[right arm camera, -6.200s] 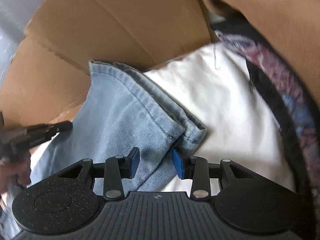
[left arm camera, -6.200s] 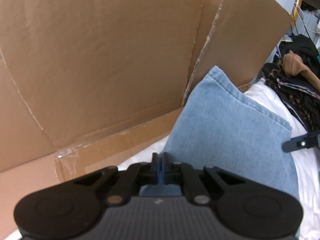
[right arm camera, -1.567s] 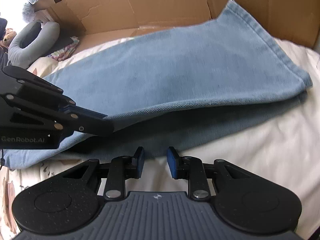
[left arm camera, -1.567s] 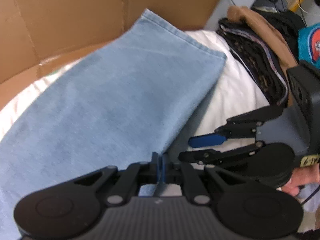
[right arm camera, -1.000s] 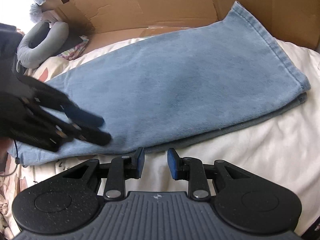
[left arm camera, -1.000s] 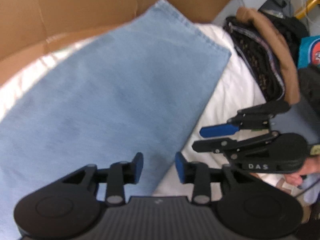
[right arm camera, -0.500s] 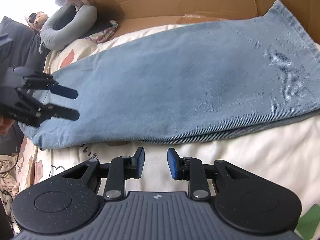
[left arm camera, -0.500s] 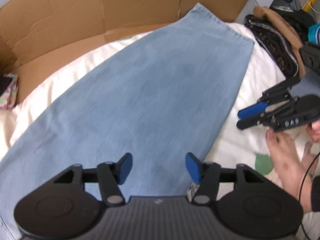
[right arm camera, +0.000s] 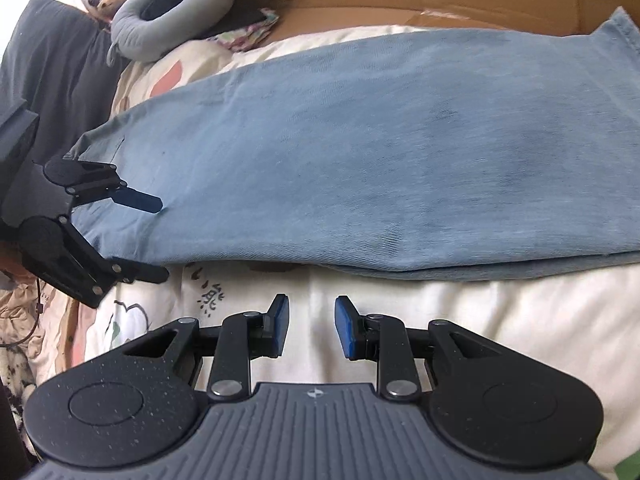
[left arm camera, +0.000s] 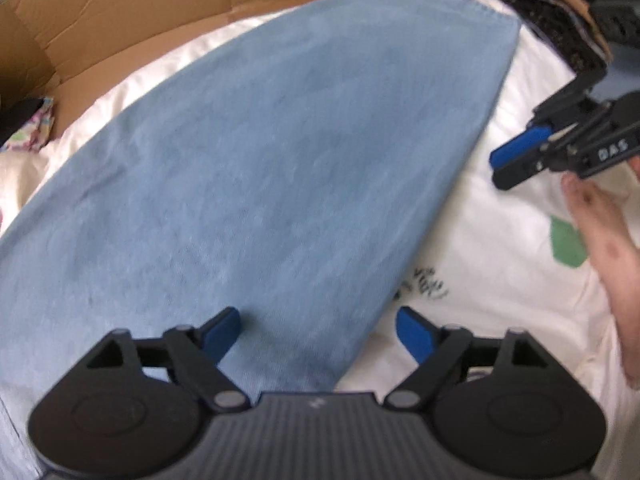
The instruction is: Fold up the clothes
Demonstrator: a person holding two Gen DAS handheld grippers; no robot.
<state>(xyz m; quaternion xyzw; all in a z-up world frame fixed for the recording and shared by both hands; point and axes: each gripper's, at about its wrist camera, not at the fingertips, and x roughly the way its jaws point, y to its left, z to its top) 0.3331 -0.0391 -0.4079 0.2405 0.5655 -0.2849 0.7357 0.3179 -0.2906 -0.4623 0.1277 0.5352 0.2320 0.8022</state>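
**Next fold: grab the waist end, both layers**

The jeans lie flat on the white bedding, already folded leg over leg, hems up by the cardboard. Your left gripper hangs over the near edge of the denim, jaws just opened wide, one pad over cloth and one over the sheet, gripping nothing. Your right gripper is partly parted and empty, over bare bedding just short of the long edge, well apart from the cloth.

- Drop the left down so its pads straddle the edge, then close on both layers, not just the top one.
- Slide the right forward to the same edge; catch the lower layer that peeks out.
- Lift both together and carry evenly toward the hems.
- Mind the bare foot beside the right gripper.
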